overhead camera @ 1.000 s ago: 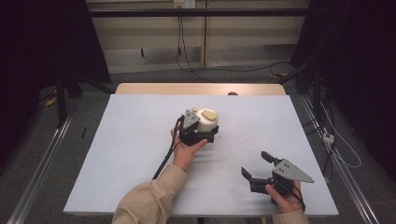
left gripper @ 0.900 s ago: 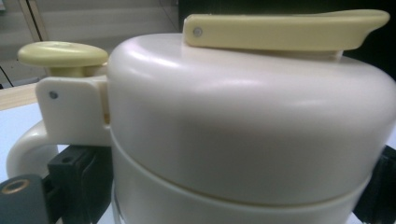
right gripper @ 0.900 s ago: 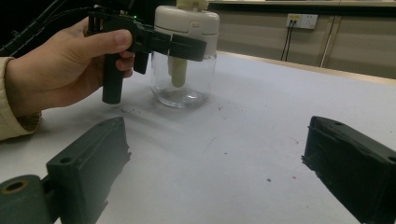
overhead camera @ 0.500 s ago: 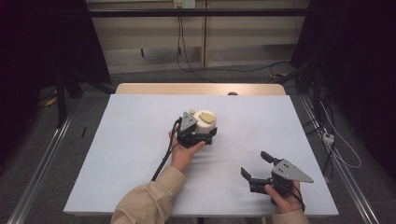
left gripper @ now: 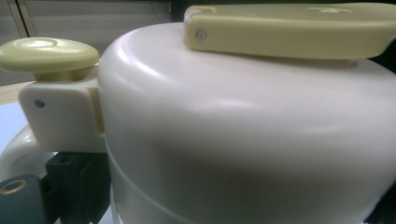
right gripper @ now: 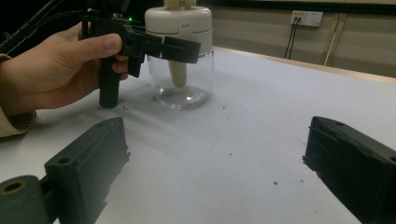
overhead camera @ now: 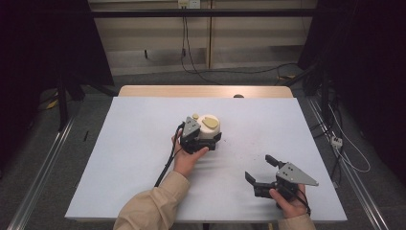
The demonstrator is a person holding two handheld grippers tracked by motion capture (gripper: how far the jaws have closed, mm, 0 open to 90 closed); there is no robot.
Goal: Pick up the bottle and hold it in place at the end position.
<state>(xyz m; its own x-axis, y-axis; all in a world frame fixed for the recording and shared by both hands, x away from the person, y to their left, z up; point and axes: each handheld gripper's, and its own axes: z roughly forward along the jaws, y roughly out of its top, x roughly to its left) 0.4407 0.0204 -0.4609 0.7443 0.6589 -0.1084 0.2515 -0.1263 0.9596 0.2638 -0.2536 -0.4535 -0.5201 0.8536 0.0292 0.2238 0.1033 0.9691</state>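
L gripper [overhead camera: 207,139] sits near the table's [overhead camera: 134,143] middle w/ its jaws around the jar [overhead camera: 208,128], clamped on the cream lid section; in the right gripper view one black jaw crosses the front of the jar [right gripper: 183,84] just under the lid, at the top of the clear glass body. In the left gripper view the lid [left gripper: 243,130] is pressed right up to the camera, one jaw dark at bottom left, the other cut off at the bottom right edge, so contact itself is hard to make out there. R gripper [overhead camera: 264,171] is well apart from the jar, near the table's front right, held in the right hand [overhead camera: 289,203], jaws wide apart, nothing between them, just bare table surface. Left hand [right gripper: 56,70] wraps the L gripper's grip, thumb on top. Jar stands upright on the table, long axis vertical, lid up. On the lid: a yellowish flat handle [left gripper: 289,30] lying level across the top, and a small yellowish knob [left gripper: 49,53] on a cream bracket at the side. Through the glass a pale stem hangs down inside, approx. centre; jar bottom otherwise looks clear. Jar's base hidden by the L gripper in the high view. Small dark specks on the table [right gripper: 261,126] btwn the two grippers.
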